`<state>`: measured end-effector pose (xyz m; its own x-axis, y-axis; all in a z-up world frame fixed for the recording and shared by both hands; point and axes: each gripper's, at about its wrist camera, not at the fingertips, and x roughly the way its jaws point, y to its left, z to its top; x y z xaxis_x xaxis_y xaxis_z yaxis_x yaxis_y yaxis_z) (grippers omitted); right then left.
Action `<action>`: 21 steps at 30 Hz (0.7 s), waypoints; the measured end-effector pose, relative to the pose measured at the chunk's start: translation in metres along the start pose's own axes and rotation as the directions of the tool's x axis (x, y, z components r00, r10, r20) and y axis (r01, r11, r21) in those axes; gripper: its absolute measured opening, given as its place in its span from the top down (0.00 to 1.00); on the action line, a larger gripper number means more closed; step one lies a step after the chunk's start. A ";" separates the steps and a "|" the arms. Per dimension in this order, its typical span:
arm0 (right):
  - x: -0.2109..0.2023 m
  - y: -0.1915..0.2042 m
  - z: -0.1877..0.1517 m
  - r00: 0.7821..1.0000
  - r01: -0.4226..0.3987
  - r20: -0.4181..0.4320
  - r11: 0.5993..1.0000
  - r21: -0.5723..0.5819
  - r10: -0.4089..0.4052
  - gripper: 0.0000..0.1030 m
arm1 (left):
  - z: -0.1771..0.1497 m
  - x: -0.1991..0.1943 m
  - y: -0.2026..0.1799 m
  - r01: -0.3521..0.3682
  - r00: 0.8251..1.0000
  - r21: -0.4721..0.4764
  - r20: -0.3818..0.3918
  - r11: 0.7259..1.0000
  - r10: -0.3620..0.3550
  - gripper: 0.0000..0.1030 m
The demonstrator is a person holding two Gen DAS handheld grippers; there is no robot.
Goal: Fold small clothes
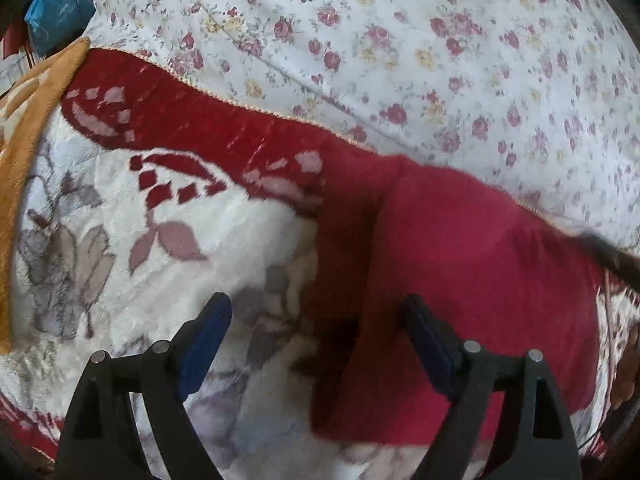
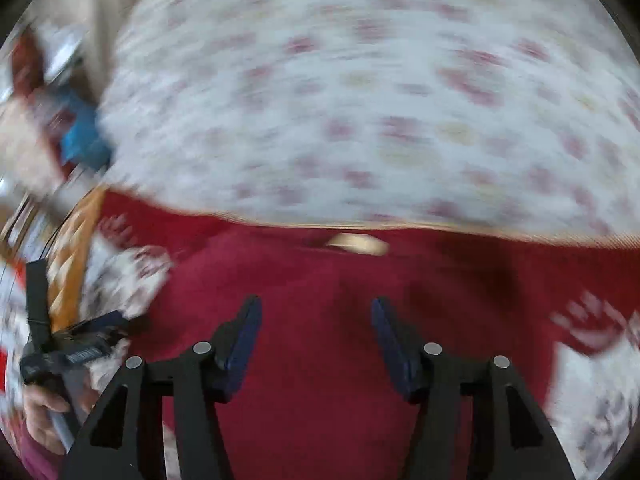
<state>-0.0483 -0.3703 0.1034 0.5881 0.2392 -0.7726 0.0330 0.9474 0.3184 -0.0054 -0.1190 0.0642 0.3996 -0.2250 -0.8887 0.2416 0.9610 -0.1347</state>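
A small red garment lies flat on a plush blanket with red and white floral pattern. My left gripper is open and empty, hovering over the garment's left edge. In the blurred right wrist view the same red garment fills the lower middle, with a pale neck label at its far edge. My right gripper is open and empty just above the garment's middle. The left gripper and the hand holding it show at the left of the right wrist view.
A white bedsheet with small rose print lies beyond the blanket. A blue bag sits at the far left. An orange blanket border runs along the left.
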 end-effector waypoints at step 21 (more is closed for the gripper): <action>0.171 0.087 0.039 0.973 0.064 -0.225 0.998 0.013 -0.060 0.29 | -0.020 0.013 0.025 0.060 0.996 -0.011 -0.065 0.998 -0.061 0.17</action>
<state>0.0869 -0.2556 0.0206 0.3886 0.2238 -0.8938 0.0809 0.9580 0.2751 -0.0121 -0.0947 0.0408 0.3256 -0.2719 -0.9056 0.2558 0.9474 -0.1924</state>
